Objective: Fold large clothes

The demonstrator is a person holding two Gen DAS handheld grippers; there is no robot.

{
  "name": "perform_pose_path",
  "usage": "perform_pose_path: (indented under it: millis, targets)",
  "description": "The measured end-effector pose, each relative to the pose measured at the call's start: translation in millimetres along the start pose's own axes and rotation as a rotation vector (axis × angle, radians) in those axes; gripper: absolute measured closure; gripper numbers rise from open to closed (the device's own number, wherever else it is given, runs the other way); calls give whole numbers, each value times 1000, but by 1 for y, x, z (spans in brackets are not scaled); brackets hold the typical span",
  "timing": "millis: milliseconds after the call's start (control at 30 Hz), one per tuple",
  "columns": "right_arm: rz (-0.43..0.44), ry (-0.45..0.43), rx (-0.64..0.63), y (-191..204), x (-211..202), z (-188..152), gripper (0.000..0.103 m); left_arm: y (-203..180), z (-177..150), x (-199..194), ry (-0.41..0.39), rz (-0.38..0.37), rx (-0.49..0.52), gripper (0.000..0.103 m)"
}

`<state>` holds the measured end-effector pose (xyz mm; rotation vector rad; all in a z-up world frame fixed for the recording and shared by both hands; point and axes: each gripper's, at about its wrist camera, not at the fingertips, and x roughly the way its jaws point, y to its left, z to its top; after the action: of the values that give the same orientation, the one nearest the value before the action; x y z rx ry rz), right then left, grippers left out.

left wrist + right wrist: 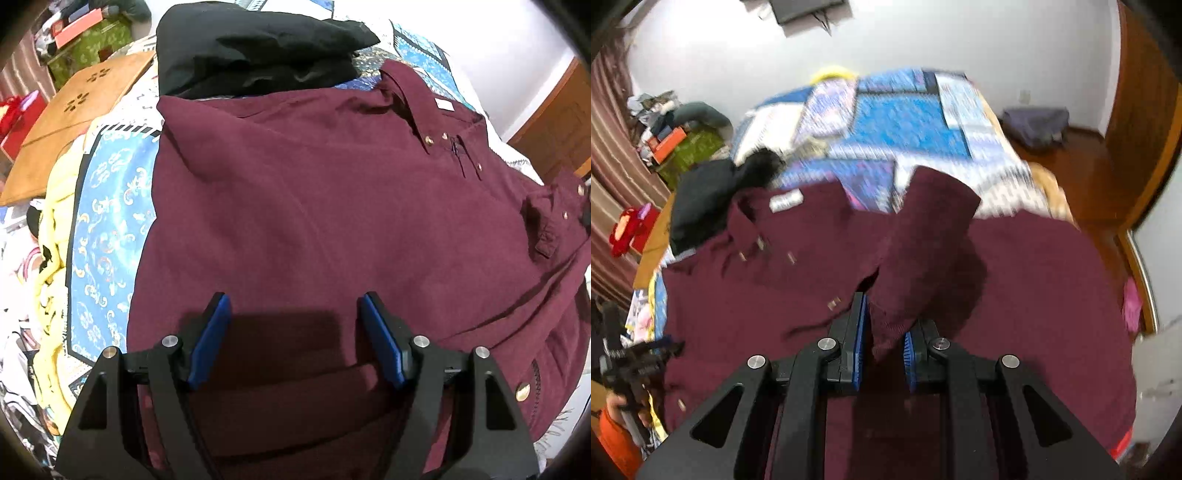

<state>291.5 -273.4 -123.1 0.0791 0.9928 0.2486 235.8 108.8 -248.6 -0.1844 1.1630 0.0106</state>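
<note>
Maroon cloth covers most of the bed: a large jacket lies spread on the blue patterned bedspread, collar toward the far side, brass snaps showing along its front. A folded black garment sits just beyond its far edge. The left claw hovers over the near part of the jacket with its blue pads well apart and nothing between them. The right claw is nearly closed, pinching a fold of the jacket's sleeve, which rises from the pads. A hand in an orange sleeve shows at the left.
</note>
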Motion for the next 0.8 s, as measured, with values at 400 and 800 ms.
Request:
perform_pose_path:
  millis: [400,800]
  targets:
    - [-24,-9,117,-46,-20,-35,64,-26,-14,-24,-12,9,69,31]
    - [84,-11,318,-72,-10,-32,63,-43,-48,-53,-47,-49,160,31]
